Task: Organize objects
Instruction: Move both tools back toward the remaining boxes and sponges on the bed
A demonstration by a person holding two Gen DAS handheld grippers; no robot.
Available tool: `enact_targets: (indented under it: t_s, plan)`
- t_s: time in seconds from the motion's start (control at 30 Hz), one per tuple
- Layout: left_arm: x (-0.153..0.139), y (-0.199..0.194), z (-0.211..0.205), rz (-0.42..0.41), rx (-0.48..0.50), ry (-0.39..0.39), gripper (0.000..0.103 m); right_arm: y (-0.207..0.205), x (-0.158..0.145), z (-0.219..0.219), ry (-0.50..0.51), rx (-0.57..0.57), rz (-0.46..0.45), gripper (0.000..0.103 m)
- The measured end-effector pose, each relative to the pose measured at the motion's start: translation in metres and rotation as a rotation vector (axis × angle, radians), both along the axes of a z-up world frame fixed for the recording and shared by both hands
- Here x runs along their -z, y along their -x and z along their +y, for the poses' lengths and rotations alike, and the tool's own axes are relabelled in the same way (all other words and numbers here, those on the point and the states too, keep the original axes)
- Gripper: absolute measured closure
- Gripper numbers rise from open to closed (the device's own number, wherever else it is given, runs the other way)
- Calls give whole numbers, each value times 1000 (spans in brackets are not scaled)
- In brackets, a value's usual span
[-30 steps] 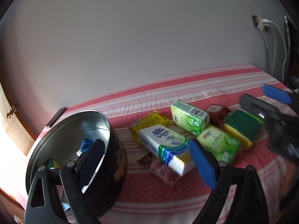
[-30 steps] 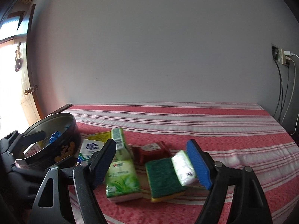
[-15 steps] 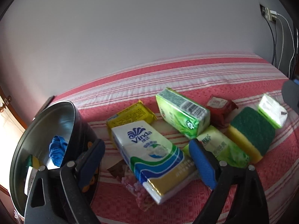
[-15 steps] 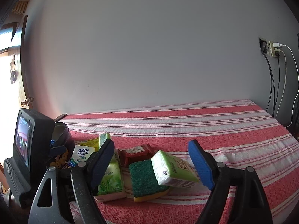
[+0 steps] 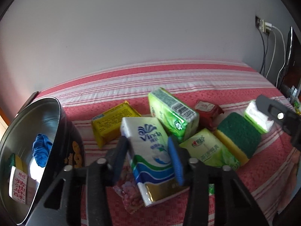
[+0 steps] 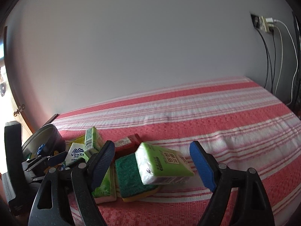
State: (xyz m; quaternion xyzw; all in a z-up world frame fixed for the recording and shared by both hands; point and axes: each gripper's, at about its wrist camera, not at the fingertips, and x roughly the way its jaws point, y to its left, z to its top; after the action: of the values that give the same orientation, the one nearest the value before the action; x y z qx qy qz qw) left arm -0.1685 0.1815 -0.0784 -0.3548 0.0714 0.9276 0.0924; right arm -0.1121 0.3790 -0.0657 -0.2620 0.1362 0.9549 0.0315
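Now left gripper (image 5: 148, 152), wide a second ago, clamped on white-blue Vinda tissue pack (image 5: 150, 156) beside round black metal tin (image 5: 62, 128); likely goes into tin next. Right gripper (image 6: 152, 166) wide, straddling green tissue pack (image 6: 163, 165) atop green-yellow sponge (image 6: 129, 177).

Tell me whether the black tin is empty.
Not empty: the black tin holds a blue cloth and a labelled packet.

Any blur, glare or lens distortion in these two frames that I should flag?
Left wrist view: strong fisheye bend in the striped bedspread, dark vignette at the corners, a bright reflection inside the metal tin, and soft fingertips. Right wrist view: same barrel curve, blown-out daylight at the left edge; the green tissue pack stays fairly sharp.
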Motion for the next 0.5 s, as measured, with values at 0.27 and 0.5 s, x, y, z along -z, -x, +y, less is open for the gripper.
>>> enact_targets:
  t_s: [0.27, 0.5]
  plan:
    - [-5, -9, 0, 17, 44, -5, 70, 3, 6, 13, 65, 22, -30, 20]
    - [-3, -18, 1, 10, 63, 39, 37, -1, 5, 13, 77, 60, -21, 20]
